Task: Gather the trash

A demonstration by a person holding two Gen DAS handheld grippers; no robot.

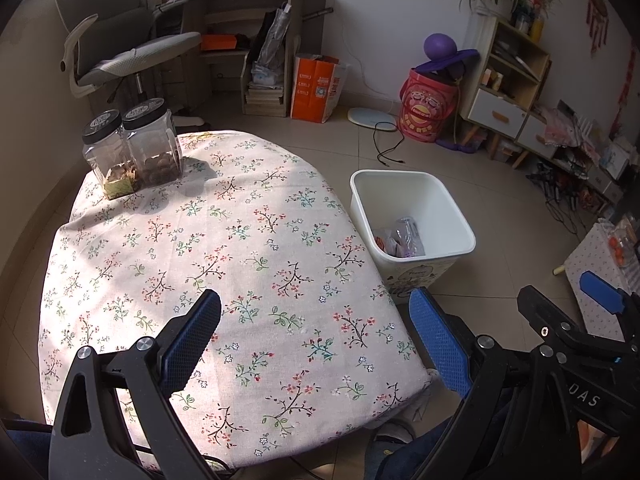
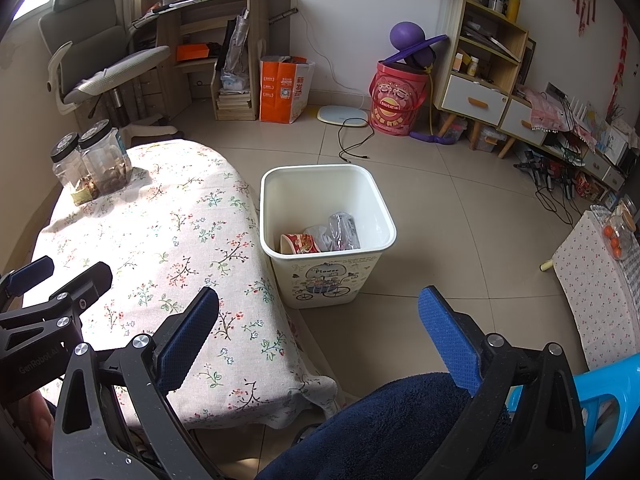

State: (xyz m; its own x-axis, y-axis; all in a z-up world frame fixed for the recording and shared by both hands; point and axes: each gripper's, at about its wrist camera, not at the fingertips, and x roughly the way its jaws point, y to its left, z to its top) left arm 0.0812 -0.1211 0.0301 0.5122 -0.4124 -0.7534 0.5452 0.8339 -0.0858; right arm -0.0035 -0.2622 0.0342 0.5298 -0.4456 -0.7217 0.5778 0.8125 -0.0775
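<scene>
From the left wrist, the left tongs (image 1: 316,320) gape wide and empty over the floral table (image 1: 240,240); the white bin (image 1: 416,224) stands on the floor at about two o'clock, just beside the table edge, a clear plastic bottle (image 1: 408,236) lying inside. From the right wrist, the right tongs (image 2: 320,316) gape empty too; the bin (image 2: 328,232) sits at twelve o'clock, the bottle (image 2: 344,230) leaning, its long axis toward twelve, beside a red paper cup (image 2: 298,243) on its side, mouth toward nine.

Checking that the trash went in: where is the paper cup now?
The paper cup lies inside the white bin on the floor right of the table, beside a clear bottle.
</scene>
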